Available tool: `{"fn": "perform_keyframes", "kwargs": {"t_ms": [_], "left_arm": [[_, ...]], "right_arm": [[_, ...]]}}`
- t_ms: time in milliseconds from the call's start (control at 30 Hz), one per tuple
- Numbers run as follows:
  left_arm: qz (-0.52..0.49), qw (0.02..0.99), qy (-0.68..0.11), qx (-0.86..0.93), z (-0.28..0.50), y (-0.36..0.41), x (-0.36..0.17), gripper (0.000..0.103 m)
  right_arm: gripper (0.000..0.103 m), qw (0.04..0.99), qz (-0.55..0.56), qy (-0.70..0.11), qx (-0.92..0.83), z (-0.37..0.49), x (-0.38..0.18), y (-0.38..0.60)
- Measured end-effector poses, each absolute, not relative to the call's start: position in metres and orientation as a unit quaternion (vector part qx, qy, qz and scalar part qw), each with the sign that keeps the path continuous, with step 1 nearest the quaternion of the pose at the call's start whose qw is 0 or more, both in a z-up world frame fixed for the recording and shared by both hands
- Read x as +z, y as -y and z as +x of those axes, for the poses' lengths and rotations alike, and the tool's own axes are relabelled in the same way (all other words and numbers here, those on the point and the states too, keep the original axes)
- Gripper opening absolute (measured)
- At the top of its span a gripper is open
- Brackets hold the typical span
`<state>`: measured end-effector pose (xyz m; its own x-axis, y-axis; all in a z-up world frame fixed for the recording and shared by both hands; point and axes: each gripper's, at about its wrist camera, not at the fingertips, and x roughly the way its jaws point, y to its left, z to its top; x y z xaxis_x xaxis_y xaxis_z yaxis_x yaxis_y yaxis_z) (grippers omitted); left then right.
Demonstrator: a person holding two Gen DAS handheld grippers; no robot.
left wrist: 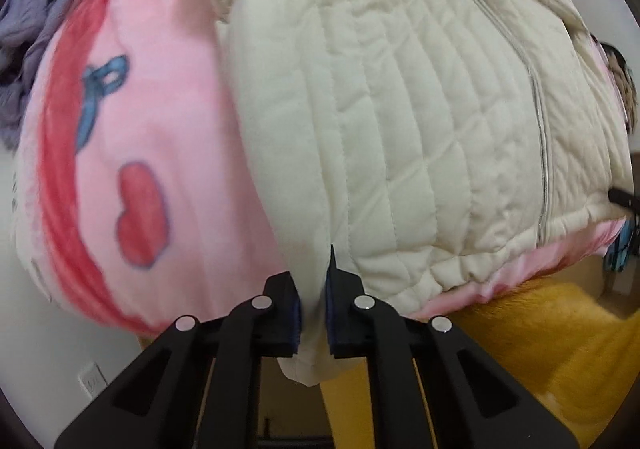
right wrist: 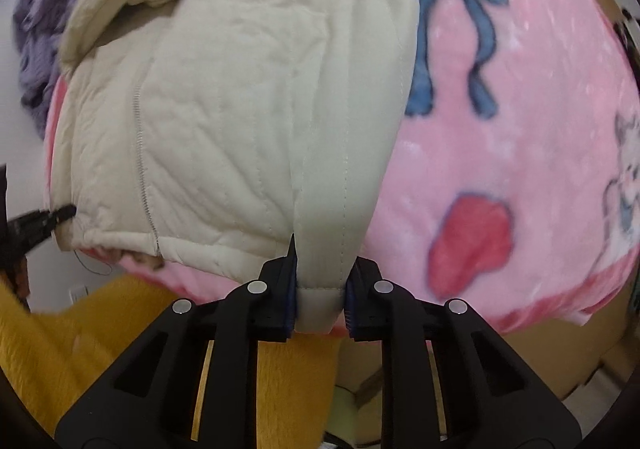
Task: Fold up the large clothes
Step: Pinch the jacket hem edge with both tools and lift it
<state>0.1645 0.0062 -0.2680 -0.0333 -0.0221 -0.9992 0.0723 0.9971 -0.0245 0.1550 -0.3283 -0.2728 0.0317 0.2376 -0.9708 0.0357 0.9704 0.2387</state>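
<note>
A cream quilted jacket (left wrist: 400,121) with a centre zip lies spread on a pink printed blanket (left wrist: 132,137). My left gripper (left wrist: 313,313) is shut on the cuff end of the jacket's left sleeve (left wrist: 288,185), which hangs down between the pads. In the right wrist view the same jacket (right wrist: 224,109) fills the left half, and my right gripper (right wrist: 320,297) is shut on the cuff of the other sleeve (right wrist: 340,177), whose hemmed edge shows between the blue pads. Both grippers point almost straight down at the bed.
A purple knitted garment (left wrist: 28,17) is bunched at the far left of the blanket (right wrist: 520,153). A mustard yellow fabric (left wrist: 560,349) lies below the blanket's near edge. A wall socket (left wrist: 91,381) sits low on the white wall at left.
</note>
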Motion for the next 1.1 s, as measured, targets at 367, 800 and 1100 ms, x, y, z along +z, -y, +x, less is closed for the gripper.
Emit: {"fn": "perform_keyframes", "kwargs": {"t_ms": [367,800,1100], "left_arm": [[-0.195,0.699,-0.684,0.068,0.228,-0.053,-0.165,0.008],[-0.217,0.733,-0.643,0.042,0.419,-0.072,-0.139,0.008],[-0.275,0.678,-0.681,0.048,0.528,-0.085,-0.185,0.008]], "right_arm": [[0.016,0.744,0.256,-0.611,0.090,0.227,-0.164,0.363],[0.016,0.776,0.267,-0.562,0.106,0.410,-0.142,0.379],[0.016,0.757,0.323,-0.564,0.070,0.514,-0.193,0.395]]}}
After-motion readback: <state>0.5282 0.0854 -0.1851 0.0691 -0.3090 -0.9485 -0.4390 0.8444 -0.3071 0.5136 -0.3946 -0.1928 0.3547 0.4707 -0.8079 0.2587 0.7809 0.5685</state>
